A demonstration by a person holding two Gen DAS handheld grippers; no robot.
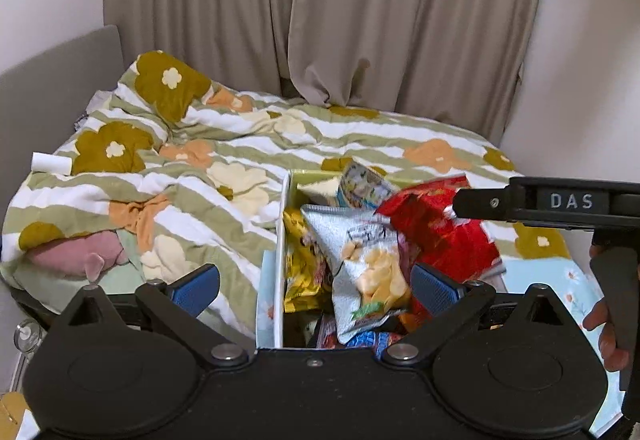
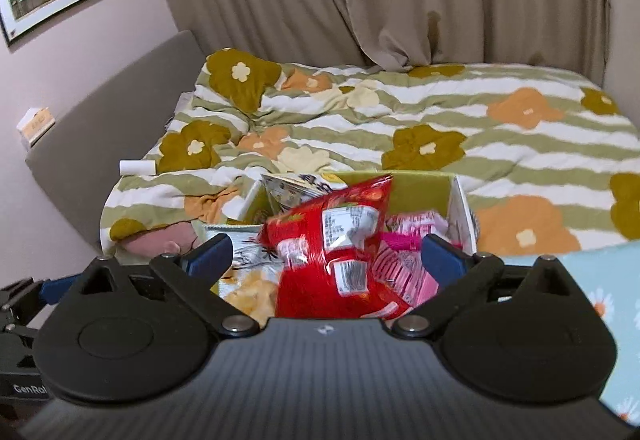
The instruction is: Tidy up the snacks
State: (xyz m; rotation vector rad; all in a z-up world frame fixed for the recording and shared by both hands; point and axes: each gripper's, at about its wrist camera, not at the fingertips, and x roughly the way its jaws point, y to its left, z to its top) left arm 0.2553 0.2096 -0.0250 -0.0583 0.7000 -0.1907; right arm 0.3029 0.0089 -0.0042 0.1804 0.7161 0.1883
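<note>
An open box [image 1: 280, 260] with white walls and a green inside [image 2: 416, 192] sits on the bed, crowded with snack bags. My left gripper [image 1: 316, 290] is open above its near end, and a silver chip bag [image 1: 368, 268] lies between its blue pads without being pressed. My right gripper [image 2: 326, 256] is wide open over the box. A red bag [image 2: 332, 252] sits tilted between its pads, clear of both. Pink packets [image 2: 404, 268] lie to the right of it. In the left wrist view the red bag [image 1: 440, 236] lies under my right gripper [image 1: 464, 205], which reaches in from the right.
The box rests on a striped, flowered quilt [image 2: 440, 112]. A white roll [image 1: 52, 162] and a pink cushion [image 1: 80, 252] lie to the left. A light-blue flowered panel [image 2: 600, 280] lies right of the box. Grey headboard [image 2: 100, 120] left, curtains [image 1: 360, 20] behind.
</note>
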